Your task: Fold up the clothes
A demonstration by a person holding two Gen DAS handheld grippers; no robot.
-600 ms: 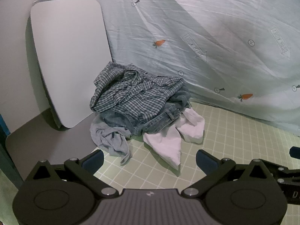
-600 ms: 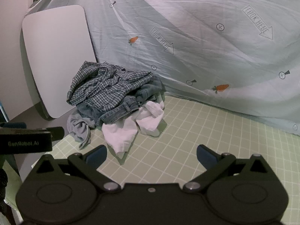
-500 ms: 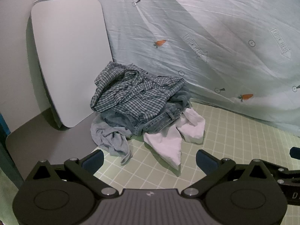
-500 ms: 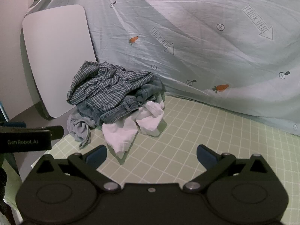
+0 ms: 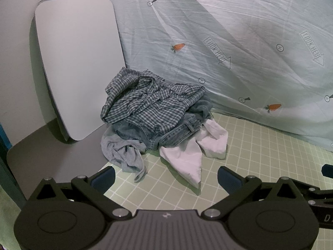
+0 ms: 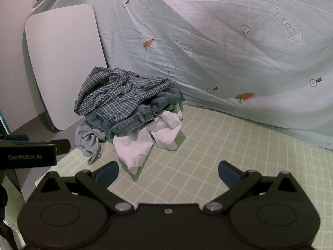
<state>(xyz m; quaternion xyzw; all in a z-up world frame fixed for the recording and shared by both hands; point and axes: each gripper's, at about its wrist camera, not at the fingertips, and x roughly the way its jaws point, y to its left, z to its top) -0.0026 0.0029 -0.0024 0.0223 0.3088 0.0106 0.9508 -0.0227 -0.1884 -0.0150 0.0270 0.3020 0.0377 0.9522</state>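
Note:
A heap of clothes lies at the back left of the green checked mat (image 5: pixel 260 158) (image 6: pixel 218 145). On top is a blue checked shirt (image 5: pixel 149 102) (image 6: pixel 116 93), under it blue jeans (image 5: pixel 172 129) (image 6: pixel 133 120), with a white garment (image 5: pixel 193 152) (image 6: pixel 145 141) in front and a grey one (image 5: pixel 122 152) (image 6: pixel 87 139) to the left. My left gripper (image 5: pixel 166 179) hangs open a short way in front of the heap, nothing between its fingers. My right gripper (image 6: pixel 168 173) is open too, also short of the heap and empty.
A pale blue sheet (image 5: pixel 239 41) (image 6: pixel 229 41) with carrots and arrows hangs behind the mat. A white rounded board (image 5: pixel 79 62) (image 6: pixel 62 62) leans on the wall at the left. The left gripper's body (image 6: pixel 29 154) shows at the right wrist view's left edge.

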